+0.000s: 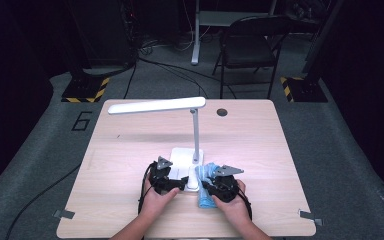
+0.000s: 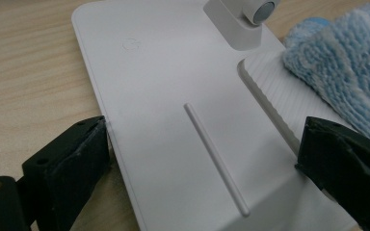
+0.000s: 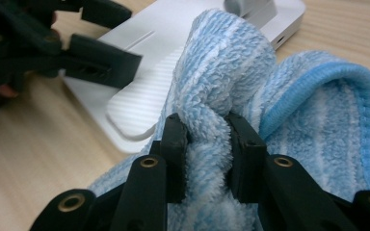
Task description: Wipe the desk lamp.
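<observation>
A white desk lamp stands mid-table, its flat base [image 1: 184, 156] nearest me and its long head [image 1: 155, 105] reaching left. My left gripper [image 2: 204, 144] straddles the base [image 2: 164, 86], one pad against its left edge and the other at its right side, beside the ridged pad. A fluffy blue-and-white cloth [image 3: 231, 62] is bunched between the jaws of my right gripper [image 3: 207, 130], which is shut on it. The cloth [image 1: 206, 200] lies over the right side of the base and hangs down to the table. In the high view the left gripper [image 1: 176, 180] and right gripper [image 1: 211, 181] sit side by side.
The lamp stem [image 1: 196, 135] rises from the far end of the base. A round cable hole [image 1: 222, 112] sits near the table's far edge. A folding chair [image 1: 250, 45] stands on the floor beyond the table.
</observation>
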A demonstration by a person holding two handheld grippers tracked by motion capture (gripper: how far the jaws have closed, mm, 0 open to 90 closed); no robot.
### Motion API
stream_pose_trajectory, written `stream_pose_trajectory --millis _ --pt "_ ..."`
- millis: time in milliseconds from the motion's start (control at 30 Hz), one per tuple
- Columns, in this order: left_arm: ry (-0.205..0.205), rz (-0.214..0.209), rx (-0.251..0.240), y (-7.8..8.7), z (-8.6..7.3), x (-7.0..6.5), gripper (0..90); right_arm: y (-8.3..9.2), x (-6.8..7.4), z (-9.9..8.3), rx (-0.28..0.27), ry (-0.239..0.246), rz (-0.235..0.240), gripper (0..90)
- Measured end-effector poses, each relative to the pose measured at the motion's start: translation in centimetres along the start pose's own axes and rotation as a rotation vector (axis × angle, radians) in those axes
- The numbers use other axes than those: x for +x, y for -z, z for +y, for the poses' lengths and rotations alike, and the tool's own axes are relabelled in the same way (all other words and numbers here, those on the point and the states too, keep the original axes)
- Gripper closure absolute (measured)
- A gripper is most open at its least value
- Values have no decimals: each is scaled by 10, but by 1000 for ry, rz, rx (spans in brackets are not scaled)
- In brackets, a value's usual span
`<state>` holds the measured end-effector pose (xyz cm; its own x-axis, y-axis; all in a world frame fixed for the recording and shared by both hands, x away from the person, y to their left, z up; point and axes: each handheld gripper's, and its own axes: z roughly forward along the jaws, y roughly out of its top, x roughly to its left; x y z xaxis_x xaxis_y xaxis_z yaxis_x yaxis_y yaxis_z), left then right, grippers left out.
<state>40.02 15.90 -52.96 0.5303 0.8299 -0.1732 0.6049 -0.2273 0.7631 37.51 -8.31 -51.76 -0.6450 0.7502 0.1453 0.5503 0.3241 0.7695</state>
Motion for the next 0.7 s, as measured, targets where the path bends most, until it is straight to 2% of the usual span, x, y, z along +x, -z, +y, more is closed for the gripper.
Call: stream_pose_trajectory --millis 267,400,700 --pt "4 2 0 0 0 0 37 -16 -19 16 -25 -53 -55 700" --pt "2 3 2 0 0 0 35 -21 -21 21 -20 -68 -79 691" --pt "7 5 4 0 0 0 35 -20 -20 21 -18 -60 -75 701"
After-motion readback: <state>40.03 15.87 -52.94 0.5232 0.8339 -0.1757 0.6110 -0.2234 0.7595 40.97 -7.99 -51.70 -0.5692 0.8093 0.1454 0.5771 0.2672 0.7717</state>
